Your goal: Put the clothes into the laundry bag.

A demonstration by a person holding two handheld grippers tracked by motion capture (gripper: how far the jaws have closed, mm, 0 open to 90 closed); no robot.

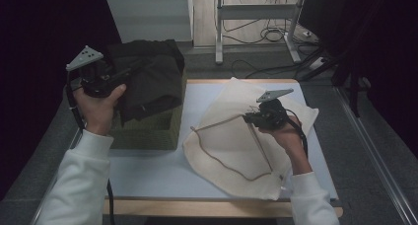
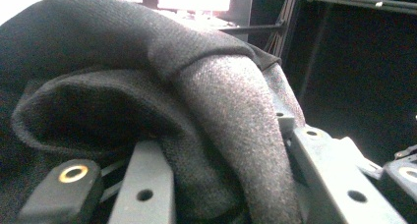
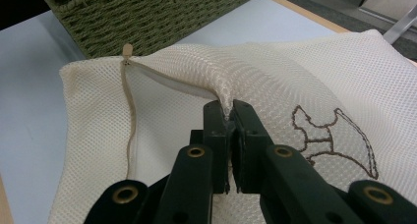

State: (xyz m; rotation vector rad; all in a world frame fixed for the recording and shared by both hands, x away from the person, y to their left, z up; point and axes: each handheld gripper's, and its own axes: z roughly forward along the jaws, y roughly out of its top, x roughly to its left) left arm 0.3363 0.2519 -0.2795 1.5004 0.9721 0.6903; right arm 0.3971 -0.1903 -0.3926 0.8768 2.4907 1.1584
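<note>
A dark garment [image 1: 153, 82] lies heaped in a green woven basket [image 1: 148, 131] at the table's left. My left gripper [image 1: 129, 72] is at the basket's left rim, shut on a thick fold of that garment [image 2: 147, 47], which bulges up between the jaws of the left gripper [image 2: 221, 150]. A cream mesh laundry bag [image 1: 231, 146] with a tan zipper [image 1: 222, 161] lies at the table's right. My right gripper [image 1: 248, 117] is shut on the bag's upper layer, lifting it into a ridge. In the right gripper view, my right gripper [image 3: 229, 108] pinches the mesh bag [image 3: 295, 76] beside the zipper pull [image 3: 127, 49].
The pale table top [image 1: 148, 170] has a wooden front edge. A brown printed figure [image 3: 334, 135] marks the bag. The basket [image 3: 147, 13] stands just beyond the bag. Behind the table are a metal frame [image 1: 219, 27] and cables [image 1: 266, 35] on the floor.
</note>
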